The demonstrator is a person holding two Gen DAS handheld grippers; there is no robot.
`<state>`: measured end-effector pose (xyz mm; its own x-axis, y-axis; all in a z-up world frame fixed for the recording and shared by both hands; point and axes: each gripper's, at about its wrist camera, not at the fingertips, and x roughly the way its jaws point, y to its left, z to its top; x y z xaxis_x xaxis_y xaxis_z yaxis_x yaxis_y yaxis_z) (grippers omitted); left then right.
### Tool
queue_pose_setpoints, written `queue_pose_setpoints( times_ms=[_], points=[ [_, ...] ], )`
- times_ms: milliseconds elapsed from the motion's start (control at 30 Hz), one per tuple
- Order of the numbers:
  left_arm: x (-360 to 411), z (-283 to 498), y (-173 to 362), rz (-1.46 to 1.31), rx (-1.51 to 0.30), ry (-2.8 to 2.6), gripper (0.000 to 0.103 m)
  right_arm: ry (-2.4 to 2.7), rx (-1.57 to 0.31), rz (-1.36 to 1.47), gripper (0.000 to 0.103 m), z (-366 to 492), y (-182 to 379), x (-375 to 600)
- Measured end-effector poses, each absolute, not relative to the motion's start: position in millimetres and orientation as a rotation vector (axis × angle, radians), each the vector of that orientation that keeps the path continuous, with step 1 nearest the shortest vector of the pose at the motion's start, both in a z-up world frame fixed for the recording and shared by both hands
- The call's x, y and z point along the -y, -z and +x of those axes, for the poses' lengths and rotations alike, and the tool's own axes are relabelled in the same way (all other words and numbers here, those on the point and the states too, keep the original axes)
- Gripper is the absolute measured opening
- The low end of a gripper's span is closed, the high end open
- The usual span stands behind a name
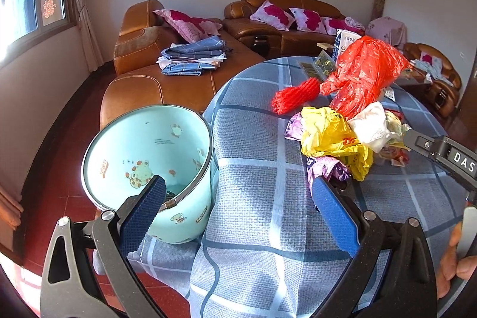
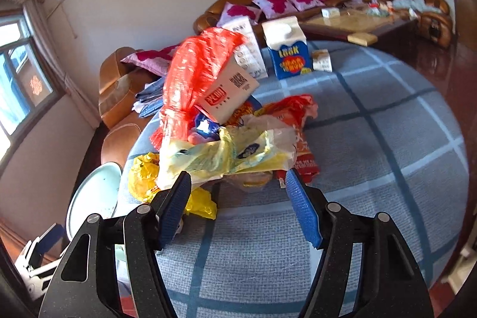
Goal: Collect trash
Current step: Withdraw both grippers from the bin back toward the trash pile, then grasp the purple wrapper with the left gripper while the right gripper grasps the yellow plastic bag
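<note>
Both tools gape empty: the right tool (image 2: 238, 187) just before the crumpled trash pile (image 2: 226, 151) on the checked surface (image 2: 372, 145) (mint bin (image 1: 149, 157) beside its edge), left tool (image 1: 238, 198) near it.

left wrist: low at table edge, facing sofa | right wrist: close behind trash pile (image 2: 226, 139) | shared: pile, bin (image 1: 149, 169)

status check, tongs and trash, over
Left tongs open, empty, beside bin. Right tongs open at trash pile on table. Nothing blocking.
</note>
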<state>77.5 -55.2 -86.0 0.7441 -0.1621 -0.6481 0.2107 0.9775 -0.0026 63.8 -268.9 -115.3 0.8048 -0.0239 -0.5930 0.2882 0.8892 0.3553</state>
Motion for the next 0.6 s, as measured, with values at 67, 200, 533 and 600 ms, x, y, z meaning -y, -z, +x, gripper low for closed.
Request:
queue_pose_setpoints(
  times_ms=[67,200,533,600],
  points=[
    [55.6,79.2,88.5,0.068,-0.710,0.206,0.096,0.177,-0.630,0.511,0.066,66.7,118.8,275.5],
    [59.0,80.4,93.7,0.084,-0.721,0.213,0.096,0.161,-0.645,0.570,0.067,73.0,119.1,275.9],
    [52.8,80.6,88.3,0.083,-0.691,0.204,0.096,0.178,-0.604,0.537,0.067,72.0,103.4,267.6],
    [53.8,81.3,90.8,0.080,-0.694,0.207,0.096,0.158,-0.620,0.576,0.067,73.2,106.1,273.4]
  ],
)
